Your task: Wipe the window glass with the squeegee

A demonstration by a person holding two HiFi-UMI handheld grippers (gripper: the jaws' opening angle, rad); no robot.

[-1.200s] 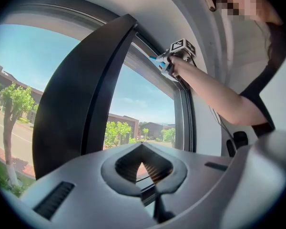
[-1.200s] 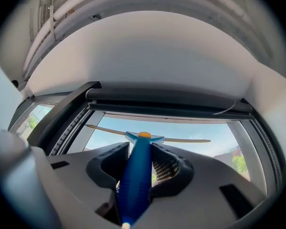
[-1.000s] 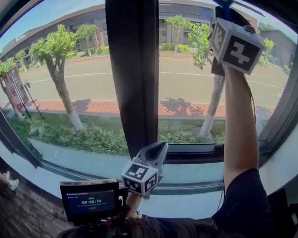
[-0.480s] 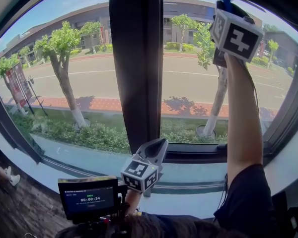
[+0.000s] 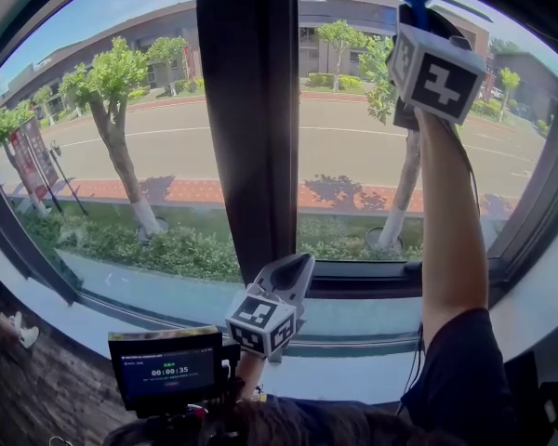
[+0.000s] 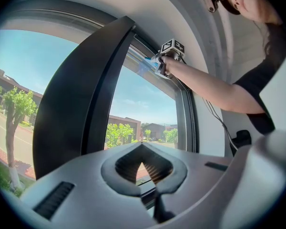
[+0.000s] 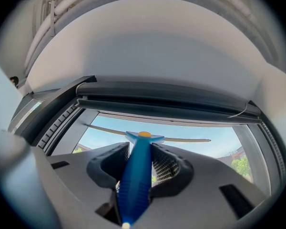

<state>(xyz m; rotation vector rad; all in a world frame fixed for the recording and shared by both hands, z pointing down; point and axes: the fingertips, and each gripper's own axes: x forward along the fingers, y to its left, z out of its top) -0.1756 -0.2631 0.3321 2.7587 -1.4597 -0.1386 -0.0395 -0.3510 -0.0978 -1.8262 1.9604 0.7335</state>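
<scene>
Right claw (image 7: 139, 151) is clamped on the squeegee (image 7: 133, 185) handle, with the blade ahead at the top of the window glass (image 5: 353, 156). Left claw (image 6: 142, 148) is closed and empty.

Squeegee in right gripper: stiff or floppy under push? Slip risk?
Ribbed blue handle looks rigid plastic, so the squeegee is probably stiff and unlikely to slip in the right gripper clamping it. Its long thin blade likely flexes against the window glass. Held only by the narrow handle, it might twist.

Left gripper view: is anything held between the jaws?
No, the left gripper has its jaws shut on nothing; only the window shows through the gap.
</scene>
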